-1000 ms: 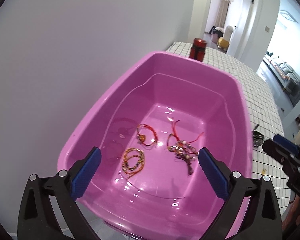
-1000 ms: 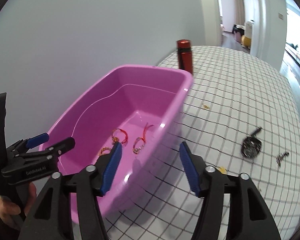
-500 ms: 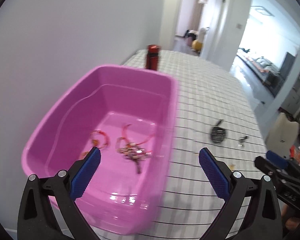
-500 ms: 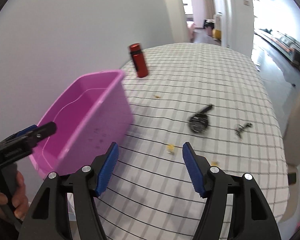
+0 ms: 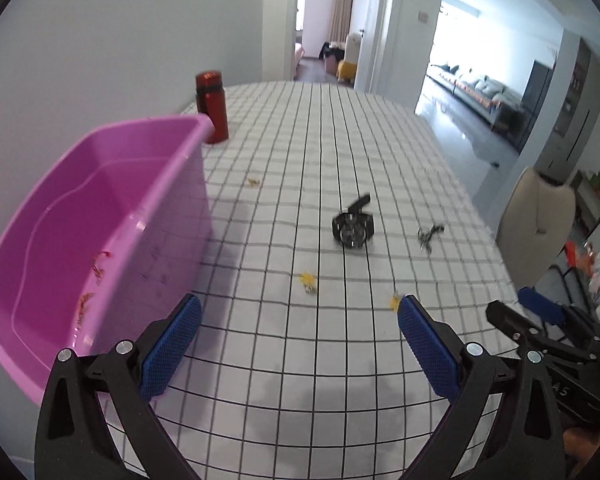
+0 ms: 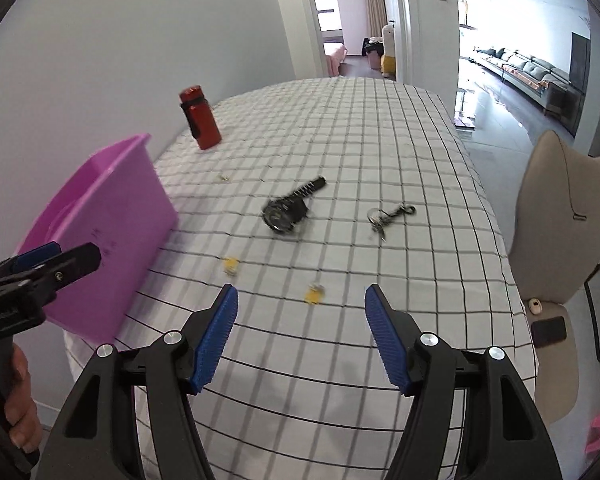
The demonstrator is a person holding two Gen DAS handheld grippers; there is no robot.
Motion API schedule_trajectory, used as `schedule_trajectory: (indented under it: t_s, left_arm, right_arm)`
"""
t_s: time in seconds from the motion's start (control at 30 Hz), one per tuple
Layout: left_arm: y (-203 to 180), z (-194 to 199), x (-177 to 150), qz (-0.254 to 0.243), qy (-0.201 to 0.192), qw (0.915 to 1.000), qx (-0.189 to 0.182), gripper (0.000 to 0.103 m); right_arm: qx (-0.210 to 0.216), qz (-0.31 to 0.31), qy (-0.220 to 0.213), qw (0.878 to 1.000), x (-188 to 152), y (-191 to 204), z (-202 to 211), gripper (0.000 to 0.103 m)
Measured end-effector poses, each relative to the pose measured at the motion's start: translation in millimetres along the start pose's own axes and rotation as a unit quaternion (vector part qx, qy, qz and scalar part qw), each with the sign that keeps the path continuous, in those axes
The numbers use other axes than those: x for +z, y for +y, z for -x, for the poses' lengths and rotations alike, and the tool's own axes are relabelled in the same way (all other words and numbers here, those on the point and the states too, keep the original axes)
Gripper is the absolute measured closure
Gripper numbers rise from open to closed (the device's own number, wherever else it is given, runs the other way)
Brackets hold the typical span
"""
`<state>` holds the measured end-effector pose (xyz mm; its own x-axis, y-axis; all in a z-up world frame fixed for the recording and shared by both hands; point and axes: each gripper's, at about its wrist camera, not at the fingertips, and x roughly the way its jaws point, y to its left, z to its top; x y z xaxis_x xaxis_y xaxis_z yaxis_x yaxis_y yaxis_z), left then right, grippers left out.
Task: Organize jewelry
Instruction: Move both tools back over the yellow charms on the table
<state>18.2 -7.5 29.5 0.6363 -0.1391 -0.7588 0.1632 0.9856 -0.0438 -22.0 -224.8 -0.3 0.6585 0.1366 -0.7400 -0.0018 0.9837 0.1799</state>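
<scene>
A pink plastic tub (image 5: 112,216) (image 6: 112,220) stands at the table's left, with red and orange bracelets (image 5: 94,276) on its floor. On the checked tablecloth lie a black wristwatch (image 5: 352,226) (image 6: 288,210), a metal key clasp (image 5: 430,234) (image 6: 390,216) and small yellow pieces (image 5: 308,280) (image 6: 315,294) (image 6: 230,266). My left gripper (image 5: 298,340) is open and empty above the cloth, right of the tub. My right gripper (image 6: 302,328) is open and empty, just short of one yellow piece.
A red bottle (image 5: 212,108) (image 6: 200,122) stands behind the tub by the wall. Another small yellow piece (image 5: 253,181) lies near the tub. A beige chair (image 6: 560,248) stands off the table's right edge.
Both grippers have swung right, away from the tub's inside toward the table's middle. The watch, clasp and yellow pieces have come into view. Both stay open and empty.
</scene>
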Motion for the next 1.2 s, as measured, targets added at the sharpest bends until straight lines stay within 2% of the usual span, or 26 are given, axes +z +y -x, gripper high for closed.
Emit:
schedule_trajectory:
  t_s: [0.17,0.3,0.37,0.47,0.7,0.87,1.2]
  left_arm:
    - [-2,-45,-18,-0.010,0.025,0.9993,0.025,0.006]
    - [4,-85,-28,-0.010,0.047,0.9988,0.013,0.006]
    - [6,-112,-36,-0.019,0.058,0.9979,0.024,0.006]
    - [9,-135,-41,-0.019,0.059,0.9977,0.027,0.006]
    - [11,-174,-36,-0.026,0.041,0.9985,0.024,0.006]
    - [16,-199,-29,-0.019,0.057,0.9979,0.024,0.006]
    - [14,-213,-23,-0.024,0.063,0.9977,0.010,0.006]
  right_arm:
    - [-0.009,-0.020,0.008,1.000,-19,-16,-32,0.040]
    - [-0.030,-0.034,0.004,0.999,-32,-20,-62,0.040]
    - [-0.041,-0.046,0.004,0.998,-36,-24,-76,0.040]
    - [-0.033,-0.069,0.007,0.997,-41,-27,-98,0.040]
    - [-0.047,-0.054,0.004,0.997,-38,-18,-135,0.040]
    - [-0.053,-0.051,0.007,0.997,-30,-12,-151,0.040]
    - [-0.074,-0.045,0.016,0.996,-25,-7,-168,0.040]
